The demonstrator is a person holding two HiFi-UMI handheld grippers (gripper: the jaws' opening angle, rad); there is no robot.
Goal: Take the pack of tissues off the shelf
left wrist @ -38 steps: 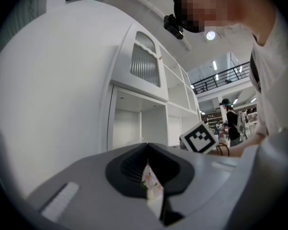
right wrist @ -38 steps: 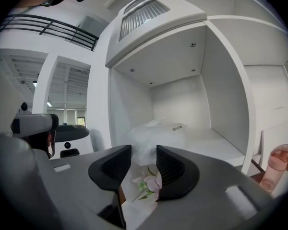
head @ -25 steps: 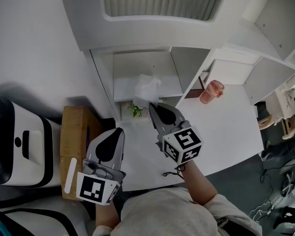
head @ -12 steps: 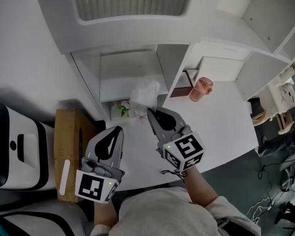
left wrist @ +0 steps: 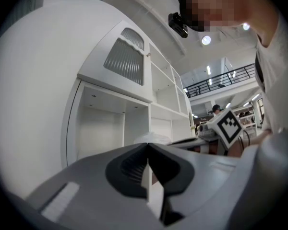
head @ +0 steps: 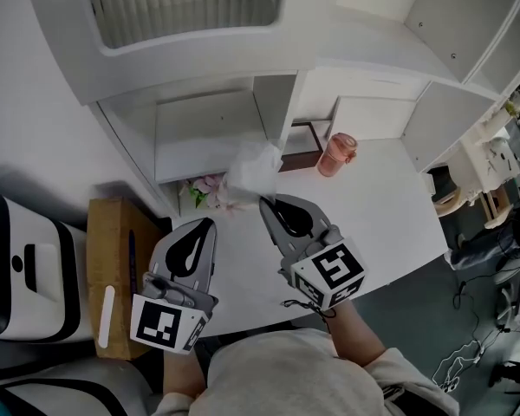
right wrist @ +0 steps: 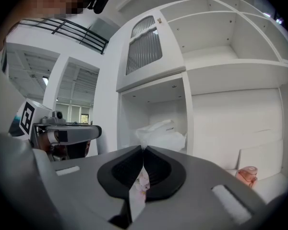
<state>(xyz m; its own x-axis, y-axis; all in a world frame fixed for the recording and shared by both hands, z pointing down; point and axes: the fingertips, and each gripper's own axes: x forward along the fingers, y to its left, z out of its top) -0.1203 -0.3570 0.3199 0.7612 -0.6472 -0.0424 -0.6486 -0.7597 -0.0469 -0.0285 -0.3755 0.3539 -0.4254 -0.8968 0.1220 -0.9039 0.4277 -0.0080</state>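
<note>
The pack of tissues [head: 253, 168] is a crinkled white plastic pack with a flower print at its lower end. It hangs at the mouth of the low shelf compartment [head: 204, 120], over the table's back edge. My right gripper [head: 265, 204] is shut on the pack's near edge. In the right gripper view the white pack [right wrist: 161, 134] rises just past the closed tips of the right gripper [right wrist: 143, 148], and flower print shows in the gap behind them. My left gripper [head: 207, 224] hovers lower left, shut and empty. In the left gripper view, the left gripper [left wrist: 148, 146] has its tips touching.
A pink cup [head: 334, 153] and a dark brown box [head: 301, 135] stand on the white table [head: 390, 224] right of the pack. A cardboard box [head: 113, 271] and a white appliance [head: 17, 267] sit on the left. Tall white shelving rises behind.
Both grippers have drawn back from the shelf. The pack has come along in the right gripper, from inside the compartment to its right front edge.
</note>
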